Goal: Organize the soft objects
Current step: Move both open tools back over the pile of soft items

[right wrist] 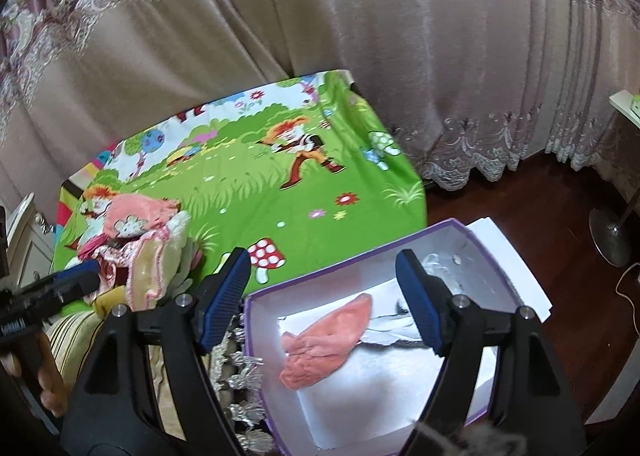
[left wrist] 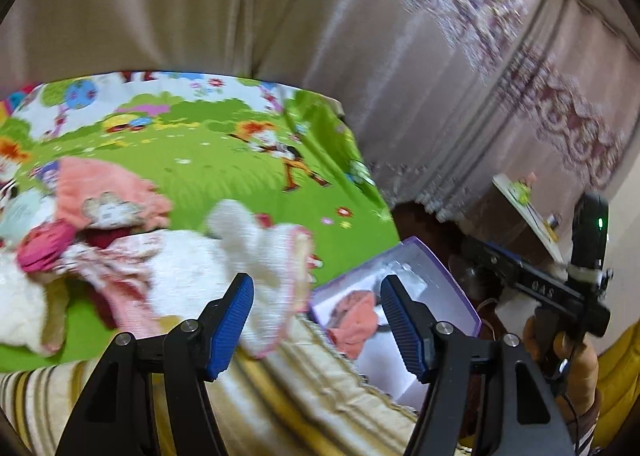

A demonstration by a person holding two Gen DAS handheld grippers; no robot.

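A pile of soft clothes lies on the green cartoon sheet (left wrist: 224,172): a pink cloth with a flower patch (left wrist: 108,184), a white fluffy piece (left wrist: 240,232), and frilly pink-and-white items (right wrist: 148,268). My left gripper (left wrist: 316,296) is open just in front of the pile's right end, with nothing between its pads. A purple-rimmed white box (right wrist: 492,256) stands beside the sheet with one pink cloth (right wrist: 324,336) lying in it. Over the box my right gripper (right wrist: 324,268) hangs open and empty. The box (left wrist: 452,268) and its pink cloth (left wrist: 356,320) also show in the left wrist view.
Beige curtains (right wrist: 360,16) with lace hems hang behind. A striped blanket (left wrist: 300,388) with a fringe lies at the near edge. Dark wood floor (right wrist: 500,192) lies to the right, with a lamp base (right wrist: 608,232) and a white cabinet (right wrist: 24,240) at the left.
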